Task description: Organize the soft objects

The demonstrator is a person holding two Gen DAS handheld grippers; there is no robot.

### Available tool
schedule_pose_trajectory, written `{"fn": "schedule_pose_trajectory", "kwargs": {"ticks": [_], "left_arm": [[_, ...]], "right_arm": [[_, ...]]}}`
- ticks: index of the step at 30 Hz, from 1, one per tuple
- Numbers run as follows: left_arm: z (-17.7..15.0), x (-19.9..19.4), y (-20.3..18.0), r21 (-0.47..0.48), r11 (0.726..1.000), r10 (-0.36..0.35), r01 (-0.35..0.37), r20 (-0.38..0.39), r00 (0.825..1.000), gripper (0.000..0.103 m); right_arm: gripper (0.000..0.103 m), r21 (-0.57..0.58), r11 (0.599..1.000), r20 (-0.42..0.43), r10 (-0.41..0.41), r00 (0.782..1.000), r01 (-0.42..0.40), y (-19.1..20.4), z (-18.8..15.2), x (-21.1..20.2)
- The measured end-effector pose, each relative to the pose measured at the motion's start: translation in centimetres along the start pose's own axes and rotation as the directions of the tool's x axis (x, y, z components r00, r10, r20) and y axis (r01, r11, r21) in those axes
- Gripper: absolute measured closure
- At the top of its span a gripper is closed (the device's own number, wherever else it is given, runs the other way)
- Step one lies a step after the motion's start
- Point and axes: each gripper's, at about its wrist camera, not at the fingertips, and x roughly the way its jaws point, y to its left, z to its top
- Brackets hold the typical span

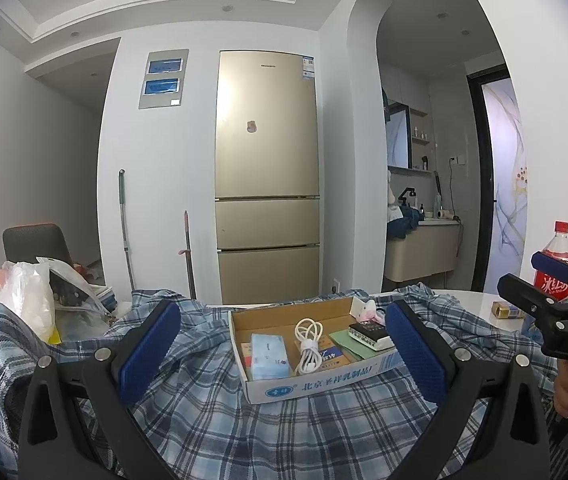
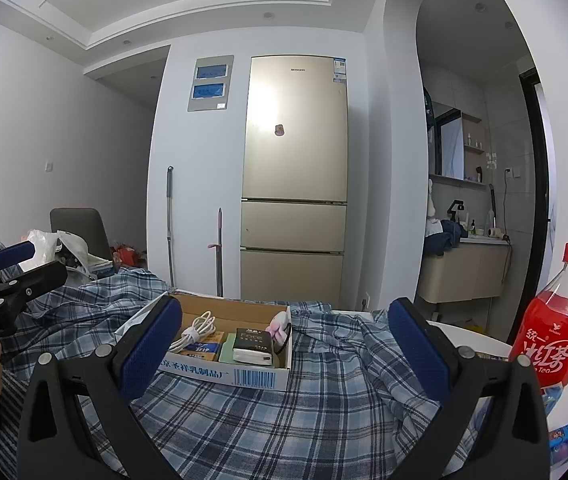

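A blue plaid shirt [image 1: 211,412] lies spread and rumpled over the table; it also fills the right wrist view [image 2: 324,408]. A shallow cardboard box [image 1: 324,380] sits on the shirt and holds a tissue pack [image 1: 269,356], a white cable [image 1: 308,344] and a small dark-and-white device [image 1: 370,334]. The box shows in the right wrist view [image 2: 243,376] too. My left gripper [image 1: 284,352] is open and empty, hovering over the shirt just before the box. My right gripper [image 2: 284,348] is open and empty, to the right of the box.
A red iced-tea bottle [image 2: 556,336] stands on the white table [image 2: 480,336] at the right. A white plastic bag [image 1: 31,300] and a chair [image 1: 35,240] are at the left. A gold fridge [image 1: 265,176] stands behind, with mop handles beside it.
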Motion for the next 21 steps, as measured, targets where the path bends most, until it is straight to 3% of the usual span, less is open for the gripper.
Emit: {"fn": "schedule_pose_trajectory", "kwargs": {"ticks": [21], "left_arm": [[-0.14, -0.21, -0.17, 0.007, 1.0, 0.006, -0.006, 0.003, 1.0, 0.0]], "right_arm": [[0.0, 0.002, 1.0, -0.019, -0.005, 1.0, 0.005, -0.09, -0.03, 0.21]]}}
